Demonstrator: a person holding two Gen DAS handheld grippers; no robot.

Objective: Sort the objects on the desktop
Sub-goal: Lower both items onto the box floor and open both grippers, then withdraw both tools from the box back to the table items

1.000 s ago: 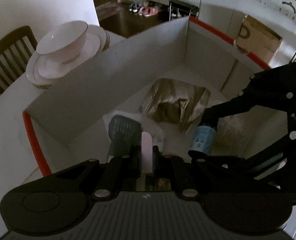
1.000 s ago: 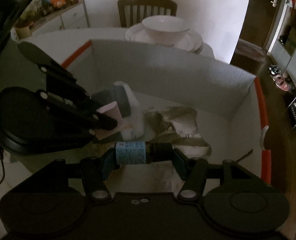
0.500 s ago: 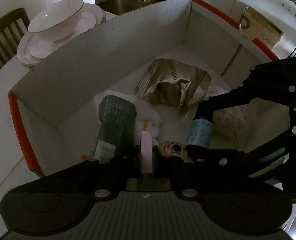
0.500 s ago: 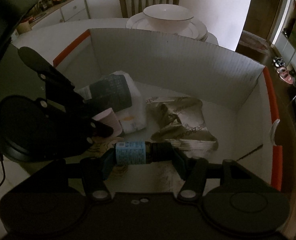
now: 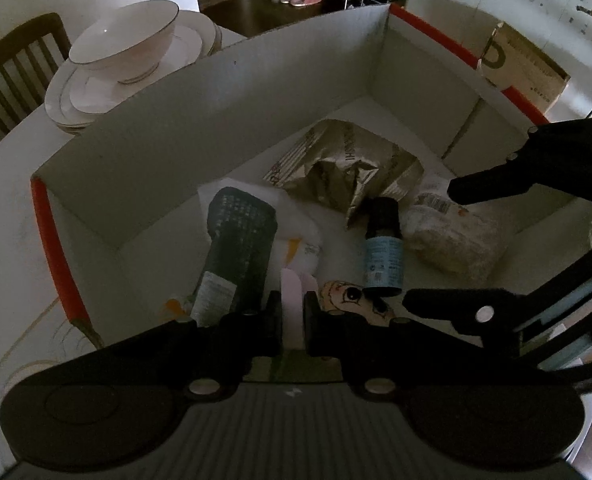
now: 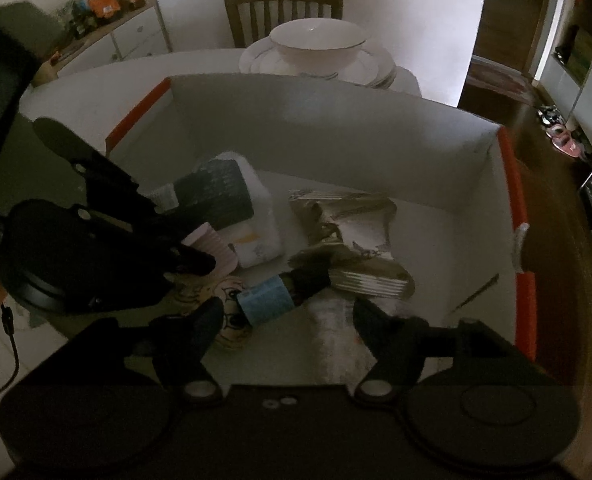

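My left gripper (image 5: 292, 312) is shut on a thin pink ribbed piece (image 5: 292, 300), held low over the near-left part of the white cardboard box (image 5: 216, 120). The same piece (image 6: 212, 240) shows in the right wrist view, at the left gripper's (image 6: 200, 258) tips. My right gripper (image 6: 288, 312) has its jaws opening. A small dark bottle with a blue label (image 6: 280, 296) lies tilted on the box floor between them, free of both pads. From the left wrist view the bottle (image 5: 381, 256) rests beside the right gripper (image 5: 431, 248).
Inside the box (image 6: 335, 128) lie a dark packet (image 5: 240, 240), a crumpled gold-brown bag (image 5: 347, 176), a clear bag of pale stuff (image 5: 451, 236) and a cartoon-face item (image 5: 347, 296). A bowl on stacked plates (image 5: 124, 48) and a chair (image 6: 284, 4) stand behind the box.
The right gripper's jaws have spread and let the bottle go; it now lies tilted on the box floor. The left gripper still grips the pink piece.
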